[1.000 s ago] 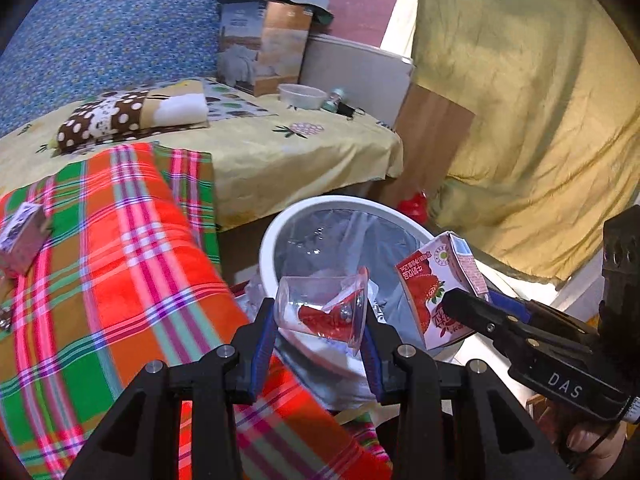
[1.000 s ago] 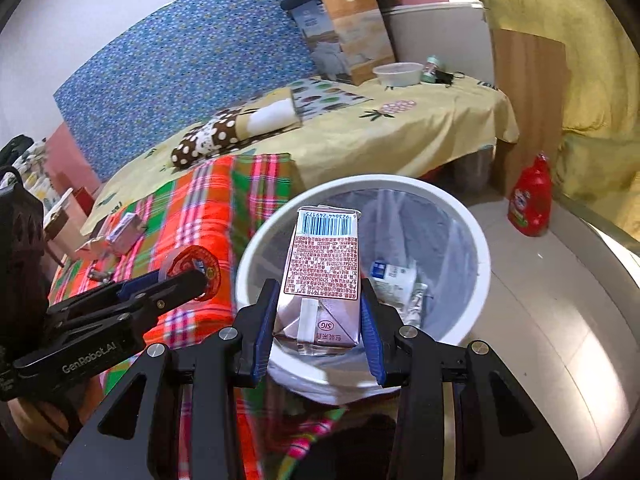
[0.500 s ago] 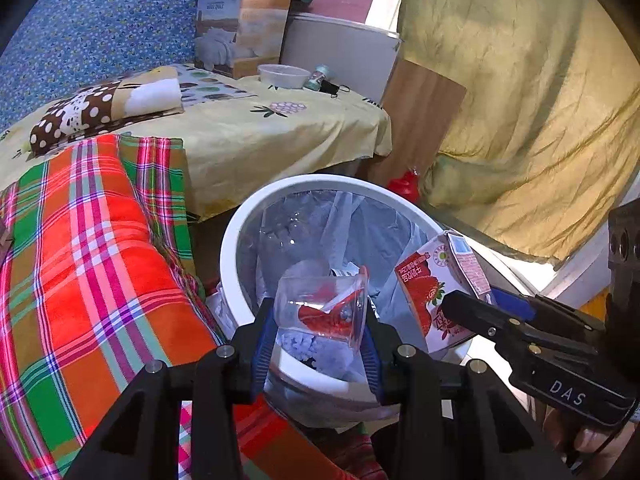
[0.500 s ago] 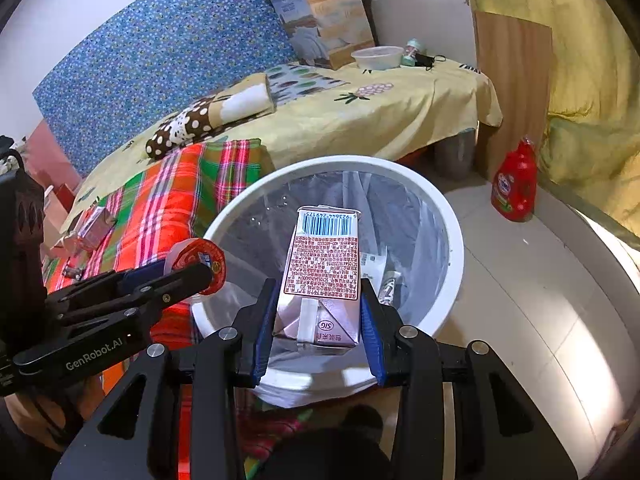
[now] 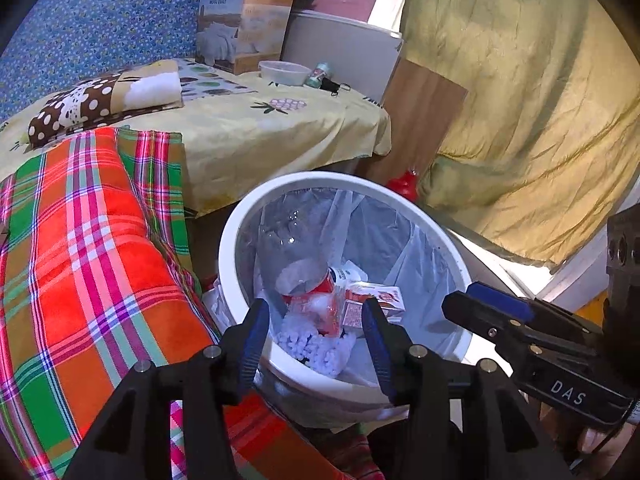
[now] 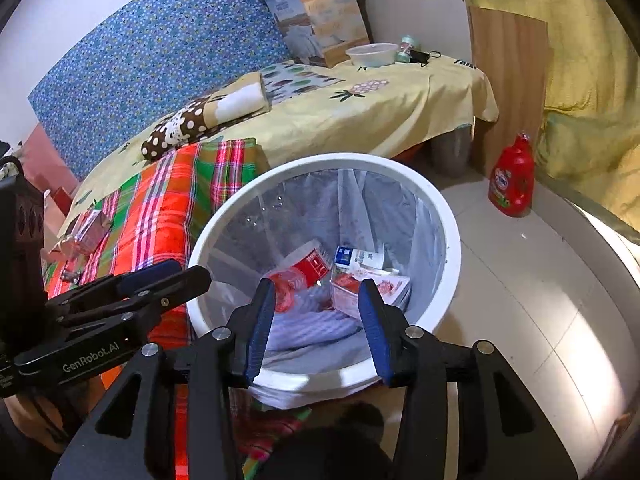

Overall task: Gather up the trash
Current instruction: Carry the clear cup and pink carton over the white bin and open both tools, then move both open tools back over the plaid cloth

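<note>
Both pieces of trash have dropped since the earlier frames: the clear cup point(image 5: 308, 280) and strawberry carton point(image 5: 370, 300) now lie inside the lined white bin point(image 6: 452, 240) beside the bed's plaid blanket point(image 5: 92, 248). Left gripper point(image 5: 312, 328) and right gripper point(image 6: 316, 320) hover over the rim, jaws opening and empty, positioned for release.

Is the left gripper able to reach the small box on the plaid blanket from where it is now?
Probably yes. The left gripper, jaws opening and empty, hangs over the bin rim beside the blanket; the box lies uncovered there, with nothing between.
</note>
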Available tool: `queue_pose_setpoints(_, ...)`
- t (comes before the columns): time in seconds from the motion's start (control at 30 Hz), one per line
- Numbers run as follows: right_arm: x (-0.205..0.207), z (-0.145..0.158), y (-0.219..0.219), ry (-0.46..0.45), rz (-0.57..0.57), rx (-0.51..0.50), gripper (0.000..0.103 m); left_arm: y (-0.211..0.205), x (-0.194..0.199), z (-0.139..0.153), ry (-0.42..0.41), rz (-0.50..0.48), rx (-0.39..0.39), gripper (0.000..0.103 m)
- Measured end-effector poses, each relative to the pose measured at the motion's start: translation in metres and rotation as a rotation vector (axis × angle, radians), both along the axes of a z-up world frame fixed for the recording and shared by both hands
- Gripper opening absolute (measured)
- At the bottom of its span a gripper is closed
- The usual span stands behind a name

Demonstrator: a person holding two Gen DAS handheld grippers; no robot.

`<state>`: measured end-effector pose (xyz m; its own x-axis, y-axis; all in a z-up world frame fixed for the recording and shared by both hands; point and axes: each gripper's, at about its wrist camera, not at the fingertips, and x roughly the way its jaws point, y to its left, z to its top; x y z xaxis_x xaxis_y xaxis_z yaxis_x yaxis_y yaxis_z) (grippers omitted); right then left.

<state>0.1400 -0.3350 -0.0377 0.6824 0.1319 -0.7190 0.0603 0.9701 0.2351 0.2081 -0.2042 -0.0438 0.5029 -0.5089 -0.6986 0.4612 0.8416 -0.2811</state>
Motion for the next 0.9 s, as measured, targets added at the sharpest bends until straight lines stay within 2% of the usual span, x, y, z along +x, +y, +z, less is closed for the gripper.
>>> queue_pose_setpoints(0.23, -0.008, 0.01, 0.009, -0.04, 0.03, 0.014, 0.045, 0.019, -0.014, 0.012, -0.016, 0.035, -0.026, 0.048)
queue_pose_setpoints(0.57, -0.016, 0.02, 0.035, -0.094, 0.127, 0.043, 0.045, 0.066, -0.044, 0.023, -0.03, 0.146, -0.04, 0.048)
queue_pose_setpoints(0.9, -0.018, 0.023, 0.074, -0.107, 0.245, 0.057, 0.045, 0.122, -0.074, 0.028, -0.047, 0.267, -0.044, 0.048)
